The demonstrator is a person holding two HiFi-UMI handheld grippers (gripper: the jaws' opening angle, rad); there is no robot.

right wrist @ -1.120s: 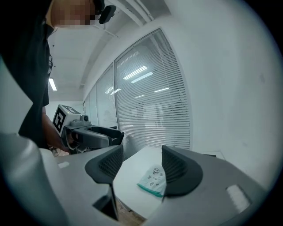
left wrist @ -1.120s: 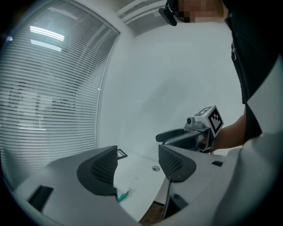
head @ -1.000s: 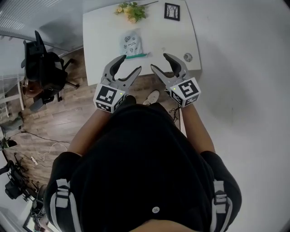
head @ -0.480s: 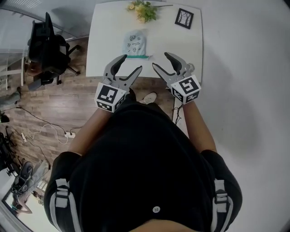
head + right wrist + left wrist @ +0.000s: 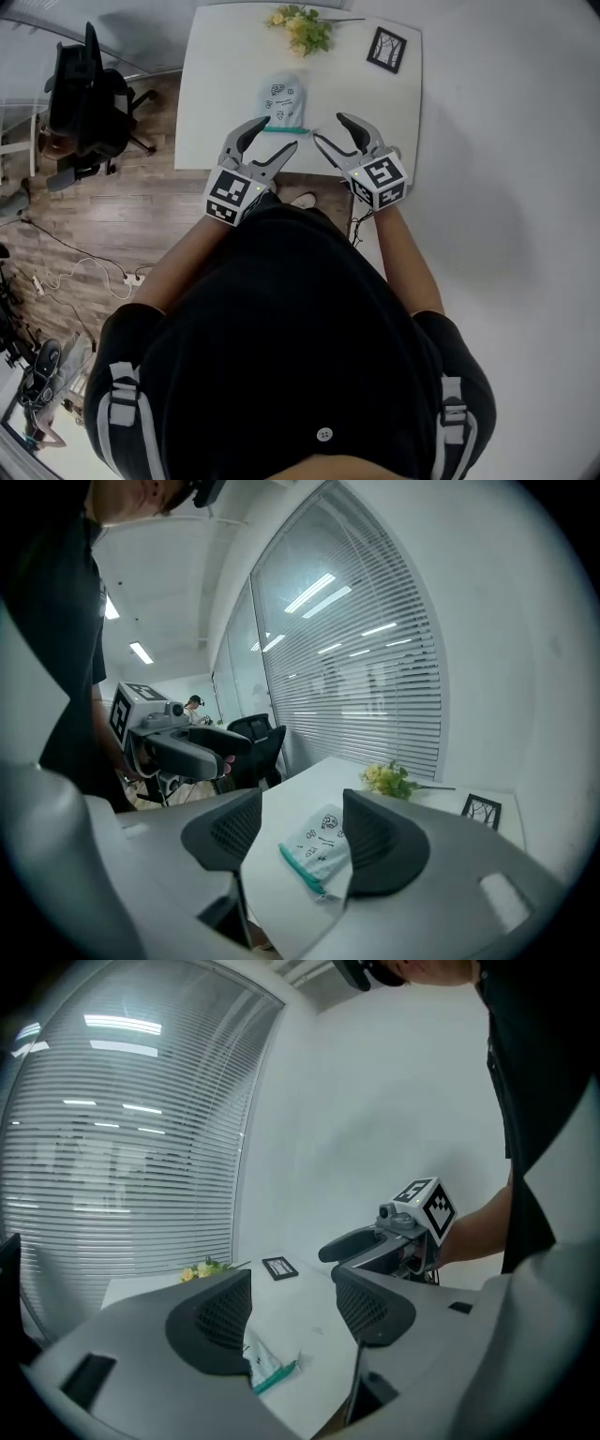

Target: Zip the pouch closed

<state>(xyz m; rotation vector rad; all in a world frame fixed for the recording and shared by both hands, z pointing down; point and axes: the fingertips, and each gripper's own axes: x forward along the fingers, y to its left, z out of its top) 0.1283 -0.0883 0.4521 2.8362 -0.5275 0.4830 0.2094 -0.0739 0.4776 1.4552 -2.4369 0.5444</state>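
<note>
White and rectangular, the surface (image 5: 211, 112) is seen from above, set against a pale wall on one side, with a wood floor (image 5: 112, 234) on the other. A black office chair (image 5: 82, 98) is parked on that floor, beside the surface's left edge. At the far edge a small bunch of yellow flowers (image 5: 302, 23) is laid down, and a little black-framed picture (image 5: 386, 49) is placed to its right.

The pouch (image 5: 284, 97) is laid flat on the surface, between the flowers and the near edge. It is pale blue with small dark prints, and its teal zipper (image 5: 284, 128) is turned toward the person.

The left gripper (image 5: 272, 134) is held over the near edge, just beside the zipper end of the pouch. Its jaws are spread wide and nothing is gripped; through the gap in the left gripper view the pouch is seen lying on the surface beyond them. Whether a jaw tip is touching the pouch cannot be told.

The right gripper (image 5: 330, 128) is held just to the right of the pouch, clear of it. Its jaws are likewise spread wide and empty, and the pouch is framed between them on the surface beyond.
</note>
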